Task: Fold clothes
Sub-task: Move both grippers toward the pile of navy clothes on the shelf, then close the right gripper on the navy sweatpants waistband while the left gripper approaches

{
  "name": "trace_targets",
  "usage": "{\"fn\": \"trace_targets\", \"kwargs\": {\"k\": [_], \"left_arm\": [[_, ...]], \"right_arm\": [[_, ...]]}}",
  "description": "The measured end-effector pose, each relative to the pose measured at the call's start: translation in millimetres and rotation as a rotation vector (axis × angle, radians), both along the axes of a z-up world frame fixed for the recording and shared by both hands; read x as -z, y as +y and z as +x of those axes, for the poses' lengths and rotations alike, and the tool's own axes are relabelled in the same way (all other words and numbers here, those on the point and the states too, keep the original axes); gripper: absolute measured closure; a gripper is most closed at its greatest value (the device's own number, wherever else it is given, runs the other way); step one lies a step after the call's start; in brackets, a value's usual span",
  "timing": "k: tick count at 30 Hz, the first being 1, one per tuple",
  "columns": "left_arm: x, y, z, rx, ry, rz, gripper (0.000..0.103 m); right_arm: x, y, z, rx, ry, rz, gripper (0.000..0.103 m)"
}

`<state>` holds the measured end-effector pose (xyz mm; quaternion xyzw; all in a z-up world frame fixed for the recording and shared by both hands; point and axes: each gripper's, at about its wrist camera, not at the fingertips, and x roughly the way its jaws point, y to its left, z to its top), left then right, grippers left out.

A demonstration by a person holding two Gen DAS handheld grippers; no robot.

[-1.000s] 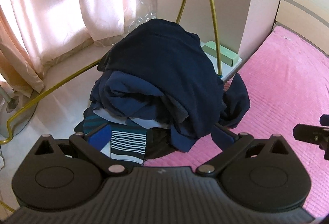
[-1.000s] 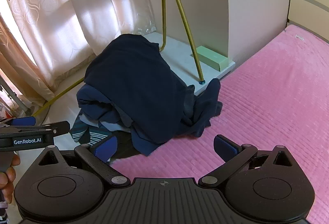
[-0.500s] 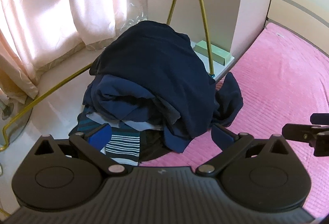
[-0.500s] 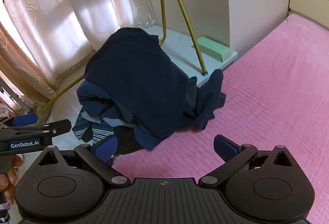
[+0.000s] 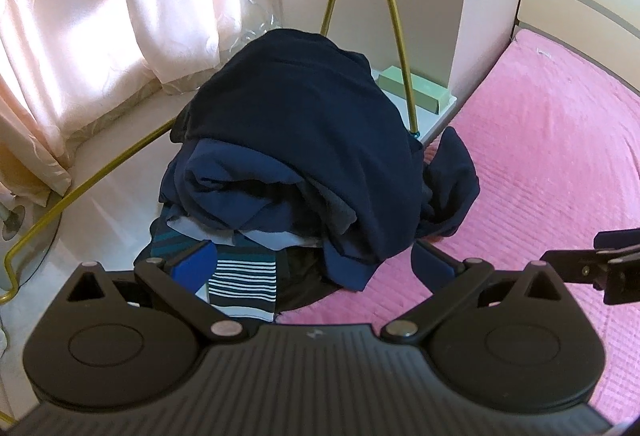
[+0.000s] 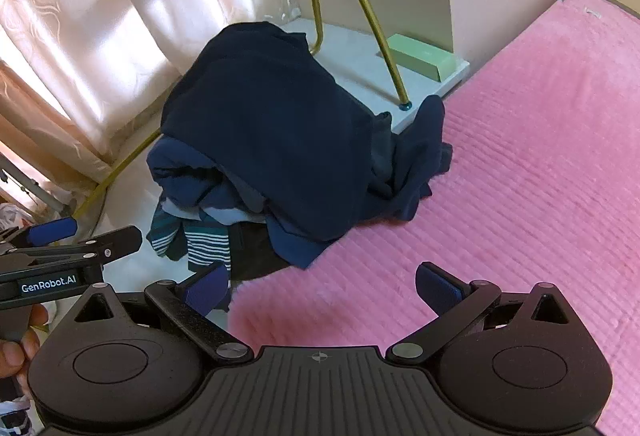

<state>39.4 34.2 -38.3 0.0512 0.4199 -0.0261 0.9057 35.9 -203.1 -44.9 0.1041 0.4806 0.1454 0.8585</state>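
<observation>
Gold rack legs (image 5: 394, 47) are standing on a pale ledge (image 6: 360, 59) behind the clothes pile (image 5: 304, 155); one leg's foot is coming down just beside the pile's far edge. A green box (image 5: 416, 89) is lying on that ledge, apart from the pile. Pink curtains (image 5: 112, 15) are hanging to the left.

The clothes pile is sitting at the near-left corner of the pink bed cover (image 6: 520, 175), partly overhanging its edge. A dark navy garment (image 6: 272, 139) is draping over the top and hiding most of what lies under it. A striped piece (image 5: 244, 284) is sticking out at the bottom, partly cut off by the left gripper's (image 5: 314, 268) body. How many garments are in the heap cannot be made out.

The left gripper is hovering just in front of the pile, jaws spread wide, holding nothing. The right gripper (image 6: 320, 288) is hovering over bare bed cover beside the pile, jaws likewise spread and empty.
</observation>
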Motion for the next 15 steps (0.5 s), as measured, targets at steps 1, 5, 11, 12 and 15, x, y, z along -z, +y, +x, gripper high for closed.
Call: {"fn": "trace_targets", "kwargs": {"k": [1, 5, 11, 12, 15], "left_arm": [[1.3, 0.8, 1.1, 0.001, 0.005, 0.003, 0.001], [5.3, 3.9, 5.2, 0.004, 0.023, 0.019, 0.001], [12.6, 11.1, 14.9, -0.011, 0.062, 0.06, 0.001], [14.5, 12.8, 16.5, -0.013, 0.071, 0.065, 0.001], [21.7, 15.8, 21.6, -0.01, 0.101, 0.111, 0.001]], "right_arm": [[1.0, 1.0, 1.1, -0.001, 0.002, -0.002, 0.001], [5.3, 5.7, 5.0, -0.008, 0.013, -0.009, 0.001], [10.1, 14.0, 10.9, -0.026, 0.025, -0.028, 0.001], [10.7, 15.1, 12.1, -0.03, 0.026, -0.032, 0.001], [12.4, 19.3, 16.2, -0.04, 0.032, -0.045, 0.001]]}}
